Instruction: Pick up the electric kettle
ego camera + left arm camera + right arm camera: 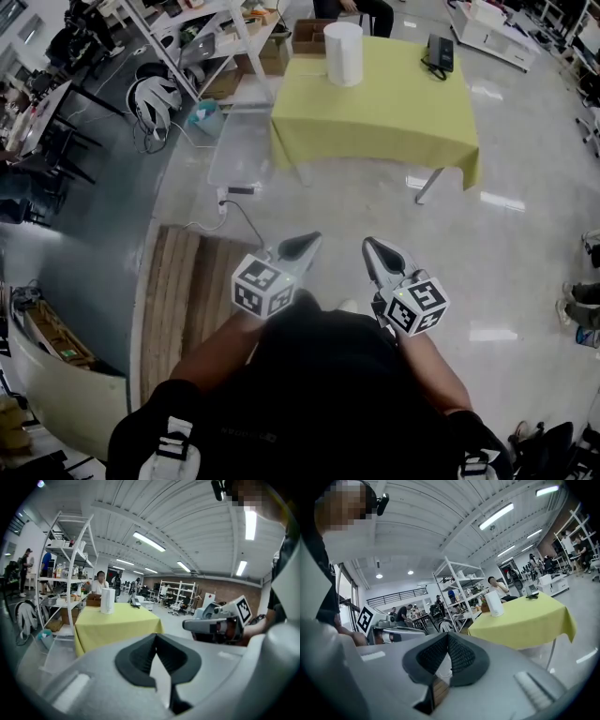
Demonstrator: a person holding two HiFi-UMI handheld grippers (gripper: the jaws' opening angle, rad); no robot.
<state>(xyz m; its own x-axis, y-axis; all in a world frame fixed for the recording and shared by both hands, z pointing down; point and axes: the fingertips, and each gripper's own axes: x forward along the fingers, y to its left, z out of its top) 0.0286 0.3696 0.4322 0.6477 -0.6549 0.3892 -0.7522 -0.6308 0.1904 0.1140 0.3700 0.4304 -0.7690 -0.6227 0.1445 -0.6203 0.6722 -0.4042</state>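
The white electric kettle (343, 52) stands upright at the far side of a table with a yellow cloth (375, 112). Both grippers are held close to the person's body, well short of the table. My left gripper (307, 243) and my right gripper (373, 247) point toward the table side by side, each shut with nothing between its jaws. In the left gripper view the kettle (107, 601) is small and far off beyond the closed jaws, with the right gripper (218, 623) at the right. The right gripper view shows the kettle (494, 603) far ahead.
A black device (440, 53) lies on the table's far right. A white shelf rack (202, 37) and a clear plastic box (239, 141) stand left of the table. A wooden pallet (187, 300) lies at my left. A person (99, 583) sits behind the table.
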